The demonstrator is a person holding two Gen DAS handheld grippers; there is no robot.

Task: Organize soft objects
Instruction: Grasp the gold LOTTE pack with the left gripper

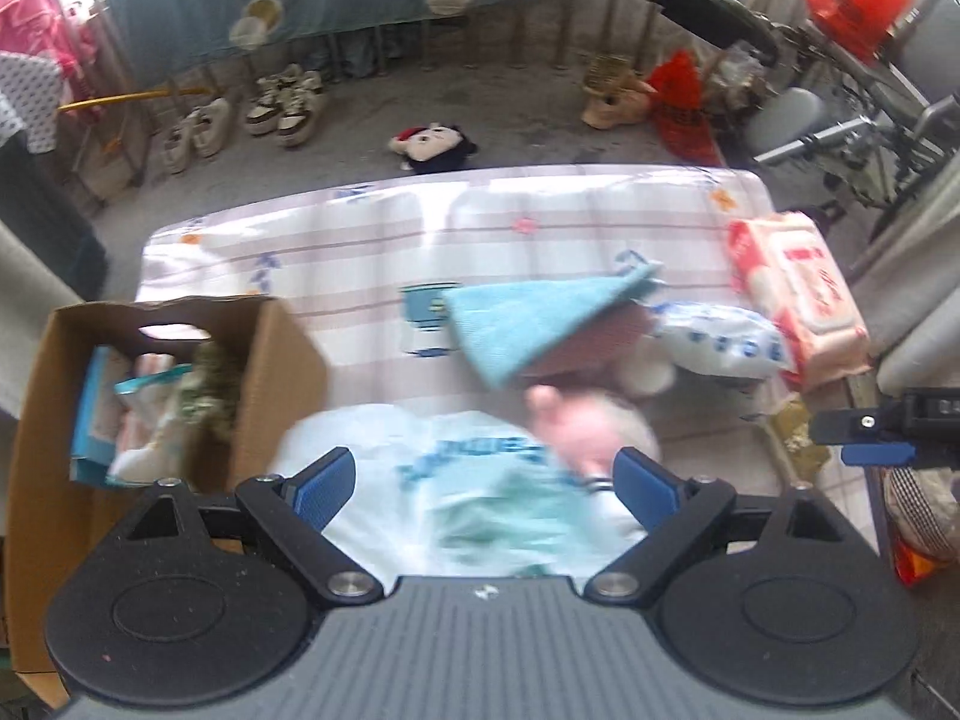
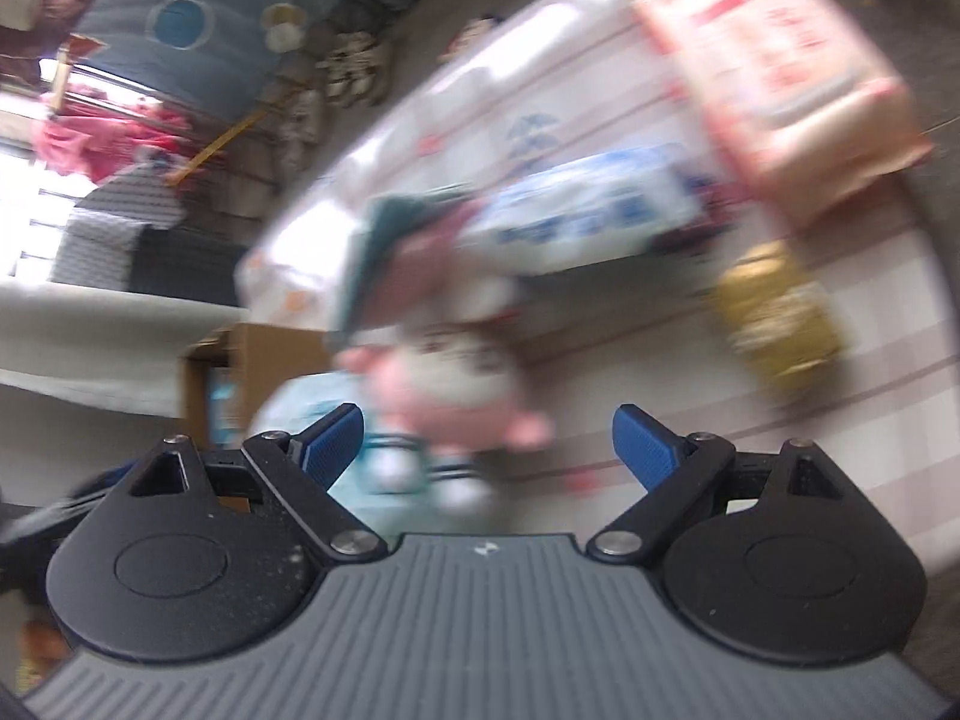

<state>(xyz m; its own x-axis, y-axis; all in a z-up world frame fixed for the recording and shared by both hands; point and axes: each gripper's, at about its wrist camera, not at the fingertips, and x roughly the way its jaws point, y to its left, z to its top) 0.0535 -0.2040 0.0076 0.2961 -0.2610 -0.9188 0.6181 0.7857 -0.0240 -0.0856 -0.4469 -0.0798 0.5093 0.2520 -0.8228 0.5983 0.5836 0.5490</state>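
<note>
My left gripper (image 1: 485,489) is open above a white plastic pack with blue and green print (image 1: 432,492) on the table. A pink and white plush toy (image 1: 591,426) lies just beyond it, blurred. A folded blue cloth (image 1: 540,318) sits behind, over a pink item. A white and blue tissue pack (image 1: 720,339) and a pink wipes pack (image 1: 798,294) lie at the right. My right gripper (image 2: 487,441) is open, with the plush toy (image 2: 450,384) in front of its fingers. It also shows at the right edge of the left wrist view (image 1: 876,438).
A cardboard box (image 1: 282,360) at the table's left holds several soft packs and a green item. The table has a pale checked cover (image 1: 360,240). A yellow sponge (image 2: 774,318) lies at the right. Shoes and a plush toy (image 1: 432,144) sit on the floor beyond.
</note>
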